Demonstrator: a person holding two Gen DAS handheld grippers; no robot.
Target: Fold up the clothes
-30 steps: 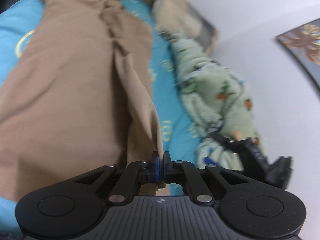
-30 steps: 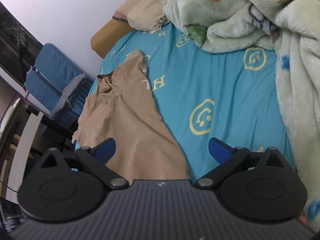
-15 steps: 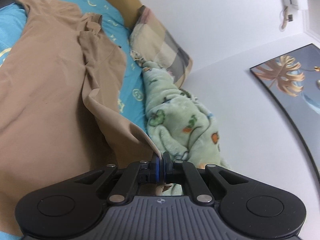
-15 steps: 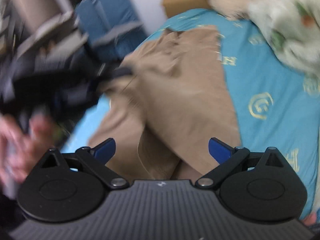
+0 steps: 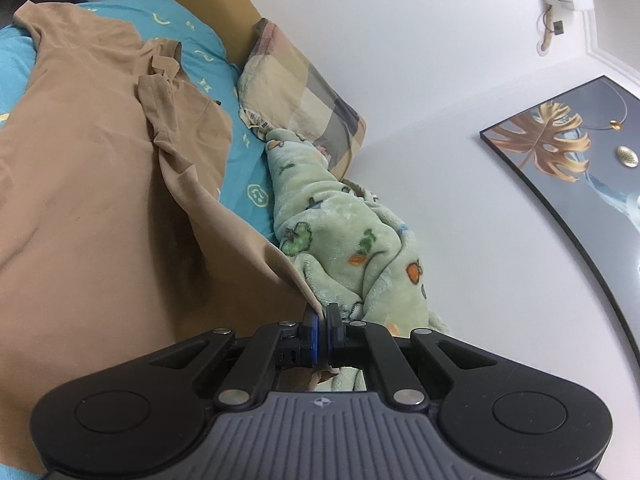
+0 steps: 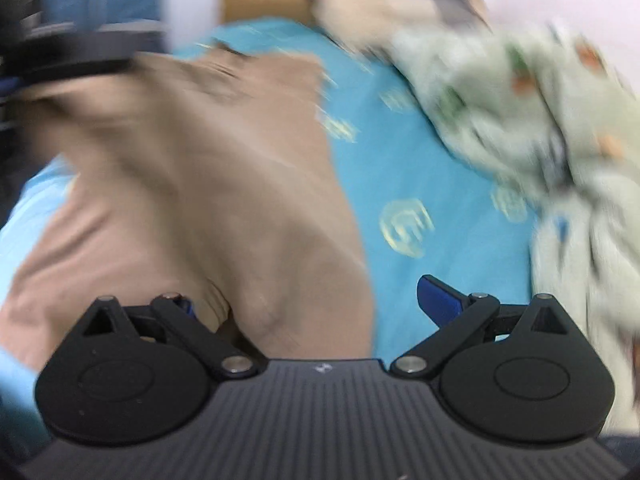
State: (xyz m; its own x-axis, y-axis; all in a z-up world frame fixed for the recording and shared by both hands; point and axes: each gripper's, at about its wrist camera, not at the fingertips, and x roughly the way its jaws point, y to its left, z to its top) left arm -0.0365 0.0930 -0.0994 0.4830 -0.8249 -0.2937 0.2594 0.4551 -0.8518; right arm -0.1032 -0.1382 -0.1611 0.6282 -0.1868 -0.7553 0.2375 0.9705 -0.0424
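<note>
The tan shirt (image 5: 92, 184) is spread out on the bed, on top of the blue sheet (image 5: 244, 168) with the little yellow smiley prints. Its long axis runs up the bed: collar (image 5: 160, 64) and short sleeves point toward the headboard end, where the brown headboard (image 5: 224, 12) and a checked pillow (image 5: 304, 96) sit, and the bottom hem is at the near end, close to the grippers. It isn't lying fully flat. One side edge is lifted off the sheet and pulled into a ridge that runs from the collar area down to the near corner.

That corner is pinched in the left gripper (image 5: 321, 318), whose jaws are clamped tight on the hem, with a bit of fabric poking out underneath. In the right wrist view you can see the same gripper at the far left edge, pretty blurred.

The right gripper (image 6: 316, 304) is spread wide with nothing squeezed in it. It hangs over the near end of the shirt: its left blue pad (image 6: 188, 306) is right at a fold of the fabric, and the right one sits over bare sheet. That view is smeared, so I can't say if the pad is actually touching the cloth.

Off to the side of the shirt there's a bunched-up green fleece blanket (image 5: 352, 240) with cartoon prints along the wall, well clear of the shirt up by the collar but close to the held corner. A framed leaf picture (image 5: 560, 152) hangs on the white wall.
</note>
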